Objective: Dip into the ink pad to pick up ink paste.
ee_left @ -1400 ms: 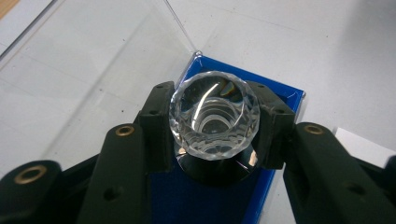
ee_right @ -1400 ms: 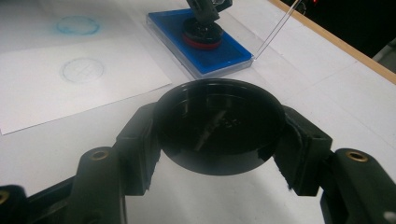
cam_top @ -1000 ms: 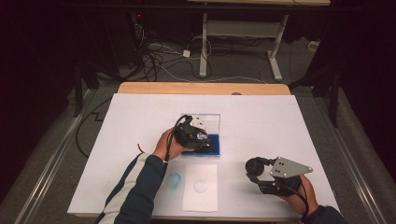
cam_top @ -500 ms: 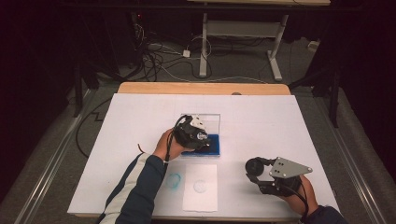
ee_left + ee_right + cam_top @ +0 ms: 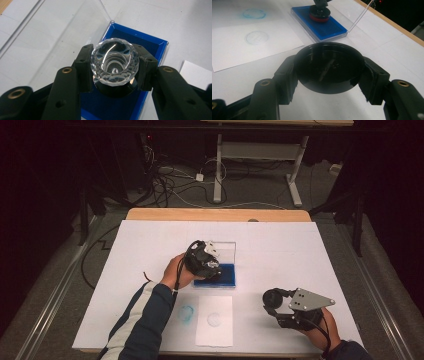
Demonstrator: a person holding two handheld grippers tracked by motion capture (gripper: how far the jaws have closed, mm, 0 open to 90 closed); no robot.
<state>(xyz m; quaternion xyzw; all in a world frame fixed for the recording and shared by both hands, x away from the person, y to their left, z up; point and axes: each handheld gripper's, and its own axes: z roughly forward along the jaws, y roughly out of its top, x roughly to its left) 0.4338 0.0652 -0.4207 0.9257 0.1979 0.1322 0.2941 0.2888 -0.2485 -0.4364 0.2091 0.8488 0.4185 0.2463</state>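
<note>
A stamp with a clear faceted knob (image 5: 114, 62) stands on the blue ink pad (image 5: 150, 45). My left gripper (image 5: 114, 68) is shut on that knob. From above, the left gripper (image 5: 205, 262) sits over the ink pad (image 5: 225, 276) at the table's middle. The right gripper view shows the stamp's base, black with a red band (image 5: 320, 13), resting on the ink pad (image 5: 329, 28). My right gripper (image 5: 329, 75) is shut on a round black cap (image 5: 329, 66), held low over the table at the front right (image 5: 274, 300).
The pad's clear lid (image 5: 226, 251) stands open behind it. A white paper sheet (image 5: 215, 332) lies at the front centre with a faint round print (image 5: 215, 319). A bluer round print (image 5: 186, 313) marks the table cover to its left. The wooden table edge (image 5: 215, 214) runs along the back.
</note>
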